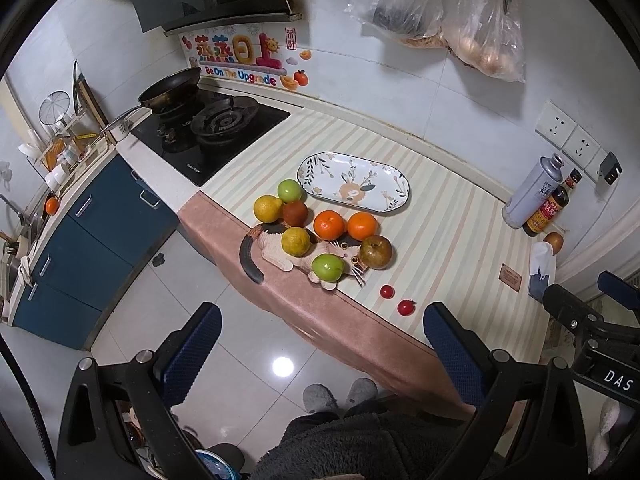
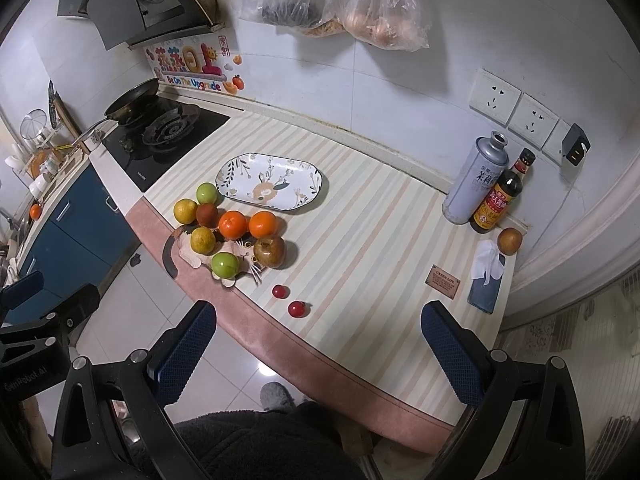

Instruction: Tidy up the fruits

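While sitting loose on the striped counter mat (image 2: pixel 360 216), bunching just in front of the empty oval plate (image 2: pixel 272 186): two oranges (image 2: pixel 232 224), two green apples (image 2: pixel 225 264), two yellow citrus (image 2: pixel 203 239), a dark red fruit (image 2: pixel 207 215), a brownish apple (image 2: pixel 269 251), with two small red fruits (image 2: pixel 297 309) lying apart nearer the counter edge. Judging by nothing being on the plate, still standing at the very start (first pick not yet made). Hovering back over the floor, short of the counter: left gripper (image 1: pixel 322 350) and right gripper (image 2: pixel 320 352), both spread wide and carrying nothing. Calling next, probably, for reaching forward to one fruit at the rim of the cluster, closing gently on its round sides, and avoiding nudging neighbours toward the edge. Partly hiding under the fruits: a cat-shaped mat (image 1: pixel 276 254). Remaining unclear: the kind of the small red fruits, the contents of the hanging bags (image 2: pixel 332 0), and whether the lone round item (image 2: pixel 509 241) beside the bottles (image 2: pixel 496 200) is a fruit.
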